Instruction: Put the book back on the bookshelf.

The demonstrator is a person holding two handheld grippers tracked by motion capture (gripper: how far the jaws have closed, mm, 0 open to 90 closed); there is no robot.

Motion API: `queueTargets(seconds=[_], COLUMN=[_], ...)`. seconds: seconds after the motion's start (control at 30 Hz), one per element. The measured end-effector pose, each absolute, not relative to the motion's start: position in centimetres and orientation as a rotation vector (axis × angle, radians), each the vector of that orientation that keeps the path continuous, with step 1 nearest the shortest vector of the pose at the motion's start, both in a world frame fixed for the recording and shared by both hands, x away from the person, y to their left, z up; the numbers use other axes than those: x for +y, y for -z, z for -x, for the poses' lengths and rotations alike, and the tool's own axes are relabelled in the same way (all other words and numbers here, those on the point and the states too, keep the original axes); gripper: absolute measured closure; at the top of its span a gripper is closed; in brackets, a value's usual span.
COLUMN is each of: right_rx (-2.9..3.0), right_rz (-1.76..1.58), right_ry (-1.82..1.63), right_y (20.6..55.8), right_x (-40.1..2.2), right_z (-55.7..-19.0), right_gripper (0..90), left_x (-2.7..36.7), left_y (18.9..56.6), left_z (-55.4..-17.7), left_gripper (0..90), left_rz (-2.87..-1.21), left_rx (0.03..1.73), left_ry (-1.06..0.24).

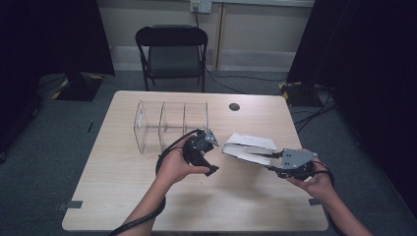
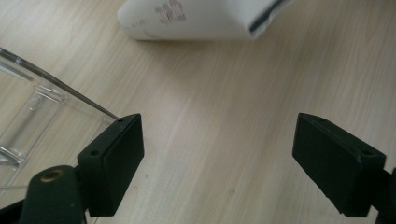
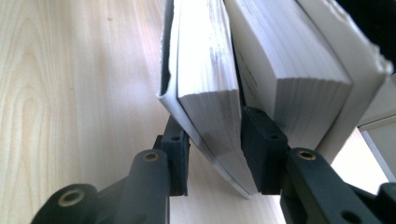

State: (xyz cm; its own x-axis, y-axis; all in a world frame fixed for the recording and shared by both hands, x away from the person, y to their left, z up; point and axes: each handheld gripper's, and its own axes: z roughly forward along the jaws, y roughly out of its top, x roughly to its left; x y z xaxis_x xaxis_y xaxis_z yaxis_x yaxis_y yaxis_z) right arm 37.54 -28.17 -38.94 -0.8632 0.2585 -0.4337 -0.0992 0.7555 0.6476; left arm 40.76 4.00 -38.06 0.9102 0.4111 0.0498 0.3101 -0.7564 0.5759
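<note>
The left hand comes in from the bottom edge with its wrist bent, holding the left gripper low over the middle of the wooden table, just beside the clear plastic rack; its jaws stand wide apart with bare tabletop between them. The right hand reaches in from the lower right and holds the right gripper pointing left, raised off the table. Its jaws are clamped on the lower half of one thick white book, which hangs open and tilted above the tabletop between the two grippers. There is one book, one rack with three compartments, and one black folding chair behind the table
</note>
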Motion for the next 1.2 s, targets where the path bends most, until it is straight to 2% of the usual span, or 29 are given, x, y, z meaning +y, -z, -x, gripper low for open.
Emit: queueTargets(seconds=[0.23, 0.57, 1.0, 1.2], right_rx=[2.475, 2.532, 2.59, 2.607], right_rz=[-0.139, -0.157, -0.17, -0.172], right_ry=[-0.947, -1.013, -1.077, -1.086], right_y=[36.9, 35.6, 34.7, 34.5], right_x=[-29.0, -30.4, -31.6, -31.7], right_z=[-38.3, -38.5, -38.3, -38.4], right_gripper=[69.4, 70.8, 71.5, 71.5], left_x=[4.0, 4.3, 4.7, 4.9], left_y=[40.4, 43.9, 46.5, 47.3], left_z=[-40.6, -40.6, -40.0, -39.8], left_gripper=[16.7, 17.2, 18.4, 18.2], left_rz=[-2.512, -2.524, -2.536, -2.52], left_rx=[0.515, 0.543, 0.521, 0.536], left_ry=[-0.178, -0.107, -0.076, -0.108])
